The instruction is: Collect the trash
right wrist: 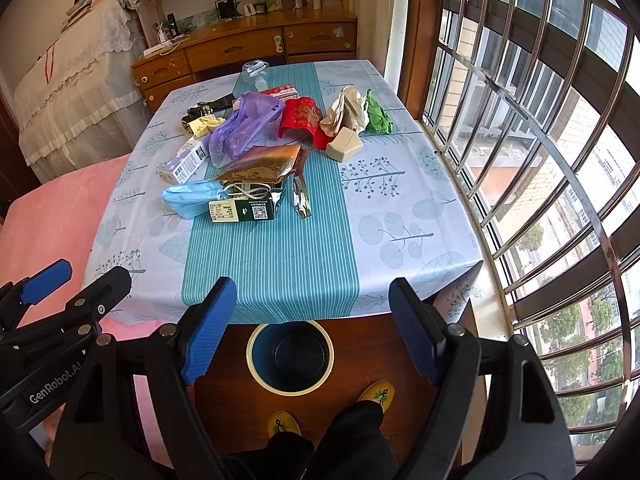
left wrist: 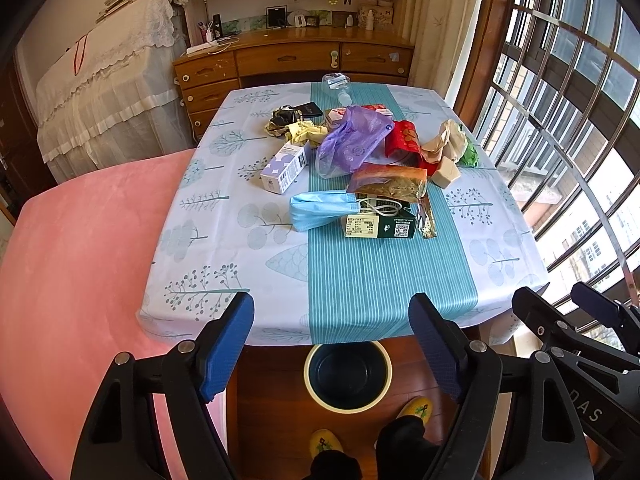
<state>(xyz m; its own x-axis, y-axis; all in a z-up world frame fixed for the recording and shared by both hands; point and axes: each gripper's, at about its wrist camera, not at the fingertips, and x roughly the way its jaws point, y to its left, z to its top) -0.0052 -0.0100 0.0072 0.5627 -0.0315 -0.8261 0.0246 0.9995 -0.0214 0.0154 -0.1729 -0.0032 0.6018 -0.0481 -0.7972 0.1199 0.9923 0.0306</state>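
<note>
Blue mask (left wrist: 318, 210) (one), one bin (left wrist: 347, 374).

Green box (left wrist: 384, 222): its top is covered by a white cord and the brown snack bag (left wrist: 390, 184), so you can't read its small print.
Bin (right wrist: 290, 354): far rim tucked under the table (right wrist: 400, 216) edge.
Clear bottle (left wrist: 338, 84): beyond the green box, too blurred to identify.
</note>
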